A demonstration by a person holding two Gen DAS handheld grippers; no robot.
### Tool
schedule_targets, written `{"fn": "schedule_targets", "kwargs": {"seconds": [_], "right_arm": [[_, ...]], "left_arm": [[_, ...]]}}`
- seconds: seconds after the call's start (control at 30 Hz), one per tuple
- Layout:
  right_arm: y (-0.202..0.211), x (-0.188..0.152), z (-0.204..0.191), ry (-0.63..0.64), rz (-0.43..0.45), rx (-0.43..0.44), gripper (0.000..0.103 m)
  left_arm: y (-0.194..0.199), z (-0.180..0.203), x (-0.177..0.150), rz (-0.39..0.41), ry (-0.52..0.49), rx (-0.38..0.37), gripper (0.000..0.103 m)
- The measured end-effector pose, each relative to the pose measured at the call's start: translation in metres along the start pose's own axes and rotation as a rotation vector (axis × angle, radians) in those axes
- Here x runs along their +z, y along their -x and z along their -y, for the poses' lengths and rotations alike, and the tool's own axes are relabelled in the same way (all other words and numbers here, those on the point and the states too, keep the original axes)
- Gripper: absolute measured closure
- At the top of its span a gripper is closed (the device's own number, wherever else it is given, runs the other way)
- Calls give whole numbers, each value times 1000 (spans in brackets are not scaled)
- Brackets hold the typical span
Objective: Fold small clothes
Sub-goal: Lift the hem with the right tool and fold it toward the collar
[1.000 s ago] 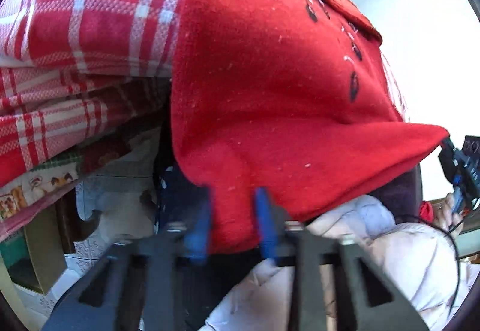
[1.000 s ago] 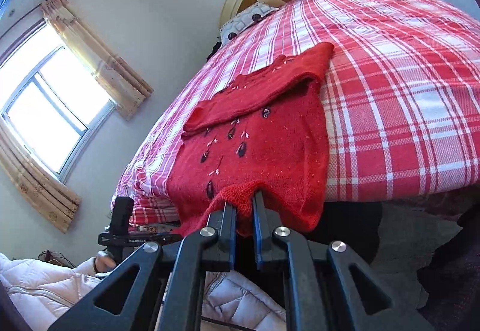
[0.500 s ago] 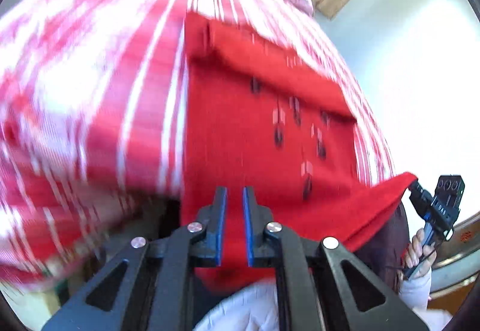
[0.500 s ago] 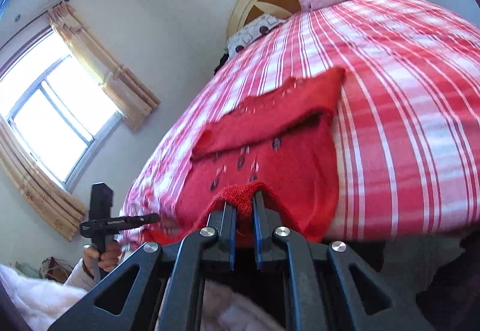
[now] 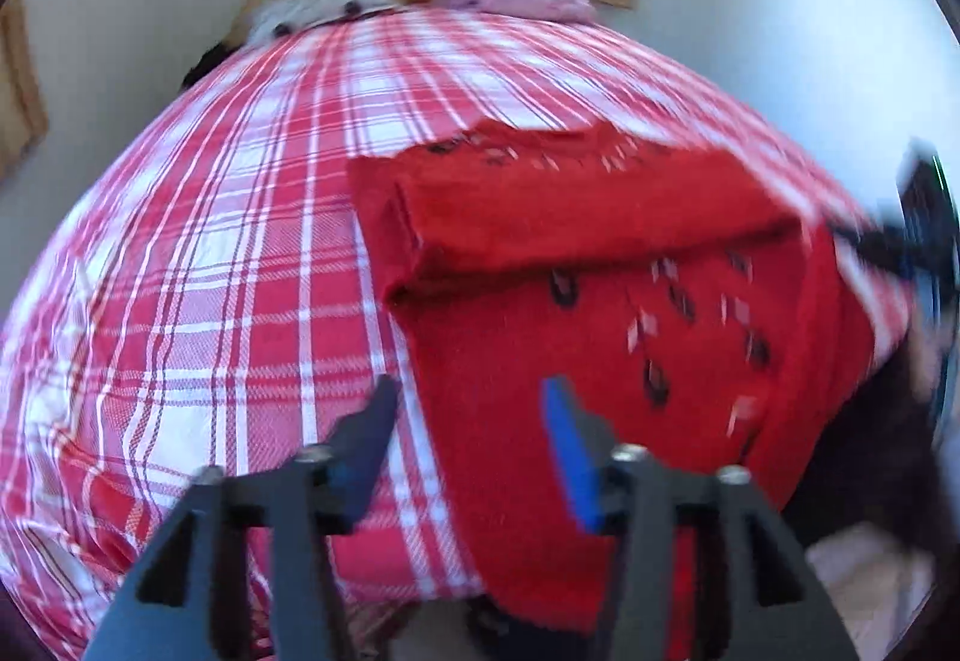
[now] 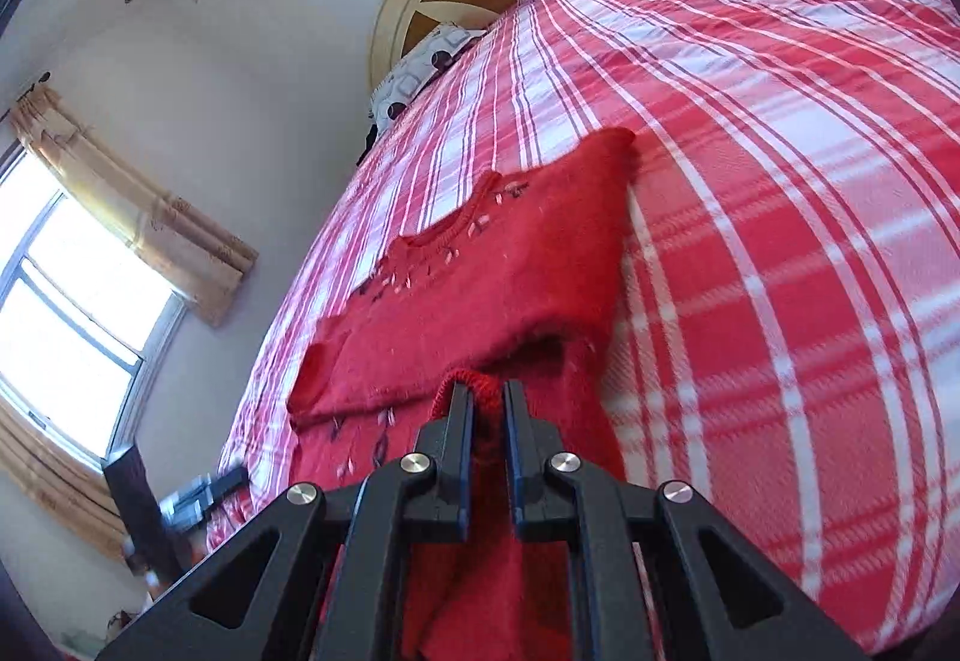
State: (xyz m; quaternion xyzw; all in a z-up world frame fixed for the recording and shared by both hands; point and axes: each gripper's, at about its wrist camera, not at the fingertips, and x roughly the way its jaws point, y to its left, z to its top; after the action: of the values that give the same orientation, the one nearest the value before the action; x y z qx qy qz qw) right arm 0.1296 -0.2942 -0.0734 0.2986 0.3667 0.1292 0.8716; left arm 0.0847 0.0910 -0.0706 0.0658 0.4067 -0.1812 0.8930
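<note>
The left gripper (image 5: 468, 415) is now hanging over the bed (image 5: 198, 265) with its fingers apart, having let go of the red sweater (image 5: 600, 313) hem it was pinching a second ago. The right gripper (image 6: 487, 421) is still clamping the sweater's hem. The sweater is lying near the bed's foot, sleeves folded across, so the hem-up fold is probably coming next

A small red knit sweater (image 5: 600, 265) lies flat on the red-and-white plaid bedspread (image 5: 210, 253), at the foot edge of the bed. Dark and pale stitched flecks dot its front, and 1 sleeve is folded across the chest. Its hem hangs over the bed's foot edge.
</note>
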Motion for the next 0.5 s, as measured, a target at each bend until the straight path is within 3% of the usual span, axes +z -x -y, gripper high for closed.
{"fn": "schedule_targets", "kwargs": {"seconds": [0.23,0.3,0.4,0.5], "right_arm": [[-31,21,3,2,-28,-51,101],[-22,14,-2,17,-20,-23,100],[-2,4,-5,5,-1,14,100],[18,-5,0,-47,22,22,100]], "left_arm": [[11,42,-64,22,-402,64,41],[19,52,-79,35,-470,23,39],[18,66,-94,-16,-521,-100,36],[7,92,-114,-50,-699,-109,36]]}}
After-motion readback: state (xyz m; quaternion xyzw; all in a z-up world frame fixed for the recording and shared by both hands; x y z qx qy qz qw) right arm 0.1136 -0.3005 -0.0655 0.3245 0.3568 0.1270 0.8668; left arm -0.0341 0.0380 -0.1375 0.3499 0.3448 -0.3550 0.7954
